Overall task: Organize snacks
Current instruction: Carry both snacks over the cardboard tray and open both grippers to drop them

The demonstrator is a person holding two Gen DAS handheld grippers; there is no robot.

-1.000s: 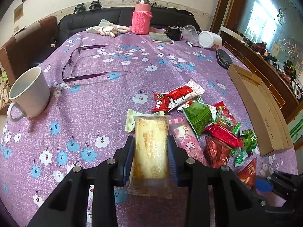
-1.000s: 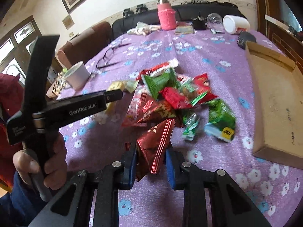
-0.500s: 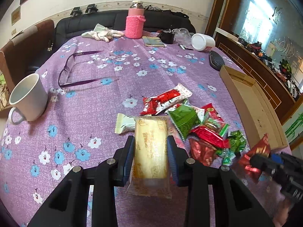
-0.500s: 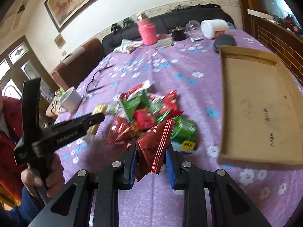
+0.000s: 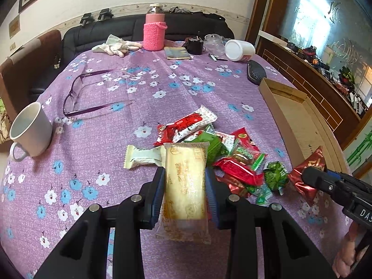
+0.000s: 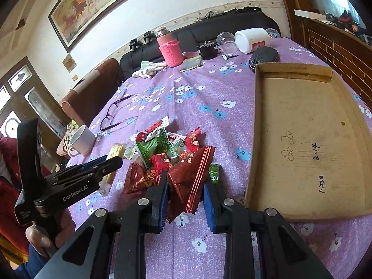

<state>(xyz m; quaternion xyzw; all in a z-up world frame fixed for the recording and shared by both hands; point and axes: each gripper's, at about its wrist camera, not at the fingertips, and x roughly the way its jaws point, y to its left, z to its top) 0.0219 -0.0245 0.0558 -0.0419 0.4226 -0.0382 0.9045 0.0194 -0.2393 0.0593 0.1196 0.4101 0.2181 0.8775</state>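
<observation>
Both clamped and lifted off pile: left gripper [image 5: 184, 183] on yellow cake [image 5: 185, 186], right gripper [image 6: 184, 195] on red pack [image 6: 189, 176], now swung toward tray [image 6: 302, 139] at right.

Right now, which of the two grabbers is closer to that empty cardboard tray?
The right. The right gripper, holding a dark red packet, sits just beside the cardboard tray; the left gripper with its yellow packet is beyond the snack pile.
</observation>
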